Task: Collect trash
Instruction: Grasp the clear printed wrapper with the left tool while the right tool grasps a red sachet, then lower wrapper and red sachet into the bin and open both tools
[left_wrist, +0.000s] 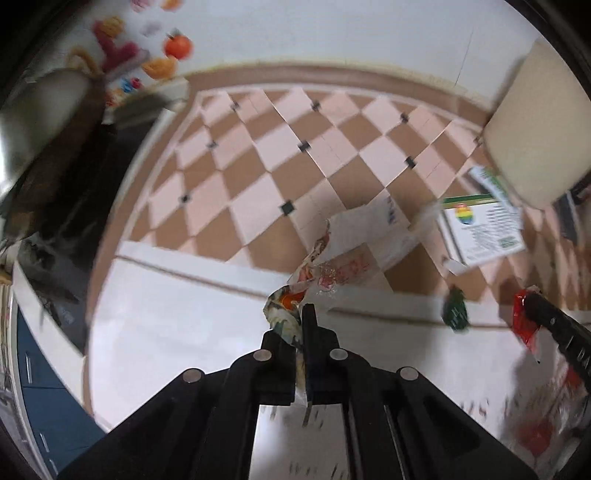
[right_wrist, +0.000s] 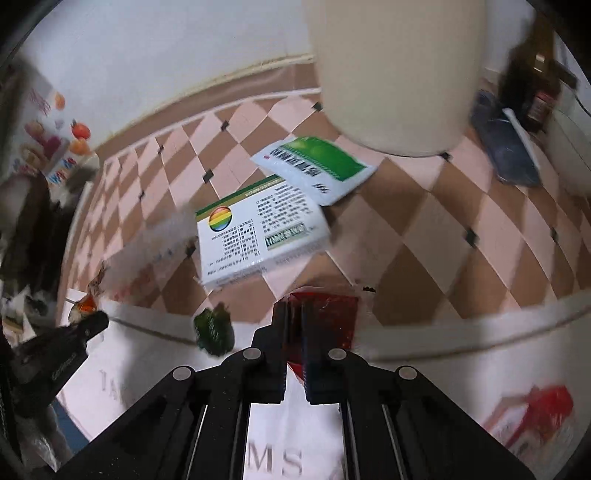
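While both jaws are clamped, left gripper on crumpled wrapper, right gripper on red wrapper, thin edge pinches could slip out.

Both wrist cams look down along their fingers, close over the white bag's edge. Shared: checkered floor, rainbow-logo box, green wrapper.

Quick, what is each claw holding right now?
Left gripper: shut on a colorful crumpled wrapper.
Right gripper: shut on a red wrapper.
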